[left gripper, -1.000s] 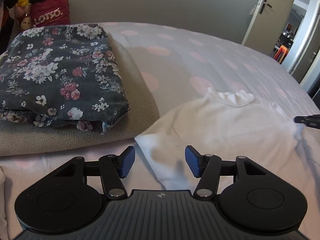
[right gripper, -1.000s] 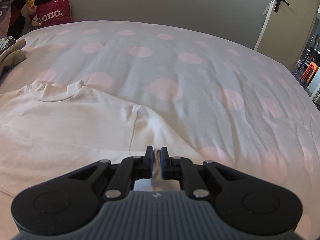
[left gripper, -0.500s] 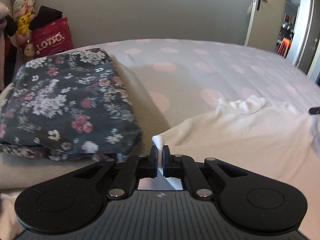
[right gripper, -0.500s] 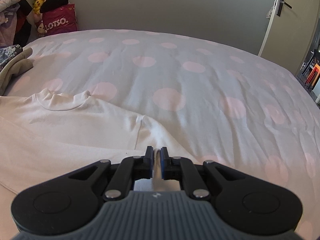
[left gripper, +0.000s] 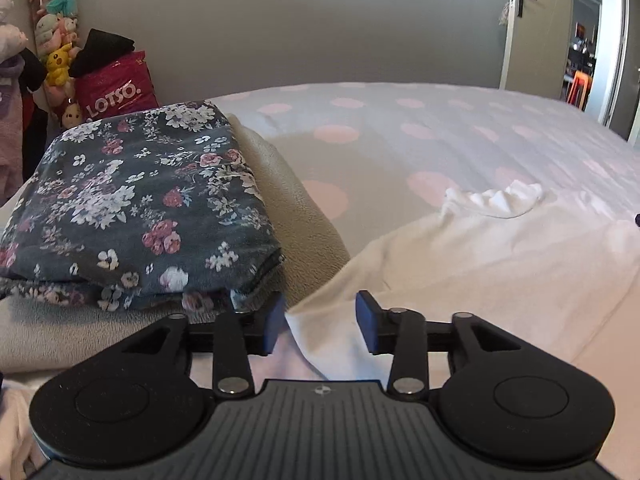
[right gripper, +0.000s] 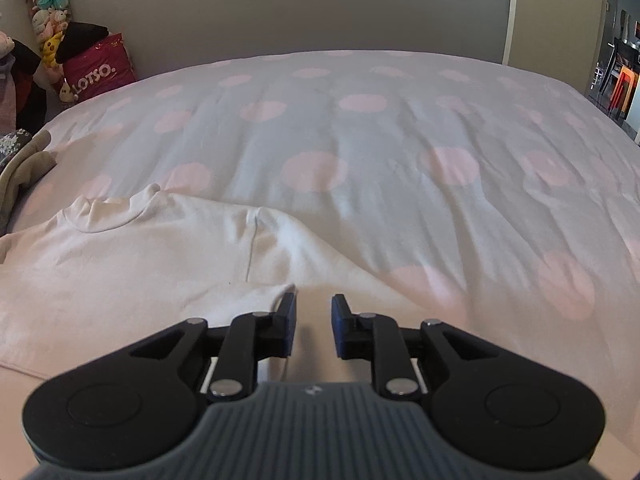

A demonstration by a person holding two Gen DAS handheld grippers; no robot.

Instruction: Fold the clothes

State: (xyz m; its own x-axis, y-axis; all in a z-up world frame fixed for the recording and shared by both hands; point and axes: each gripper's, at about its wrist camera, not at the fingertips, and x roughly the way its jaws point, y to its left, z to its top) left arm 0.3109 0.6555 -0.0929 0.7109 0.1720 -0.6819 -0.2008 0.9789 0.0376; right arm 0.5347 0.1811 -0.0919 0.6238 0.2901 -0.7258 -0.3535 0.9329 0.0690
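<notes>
A white shirt (left gripper: 480, 264) lies flat on the spotted bed cover (right gripper: 360, 140), its collar (left gripper: 496, 202) toward the far side. My left gripper (left gripper: 320, 322) hovers over the shirt's near left corner. Its jaws are opening, and the white cloth lies loose between them, not pinched. In the right wrist view the shirt (right gripper: 140, 264) fills the lower left. My right gripper (right gripper: 314, 328) stands at the shirt's right edge with its jaws opening. A fold of sleeve rests against the left fingertip (right gripper: 288, 308), and nothing is clamped.
A folded dark floral garment (left gripper: 136, 208) sits on a folded beige blanket (left gripper: 304, 216) left of the shirt, close to my left gripper. A red bag (left gripper: 116, 88) and plush toys (left gripper: 56, 48) stand by the wall. An open door (left gripper: 536, 20) is at the far right.
The left gripper shut on the shirt's corner half a second ago and has now let it go. The right gripper, shut on the sleeve fabric before, has released it too.
</notes>
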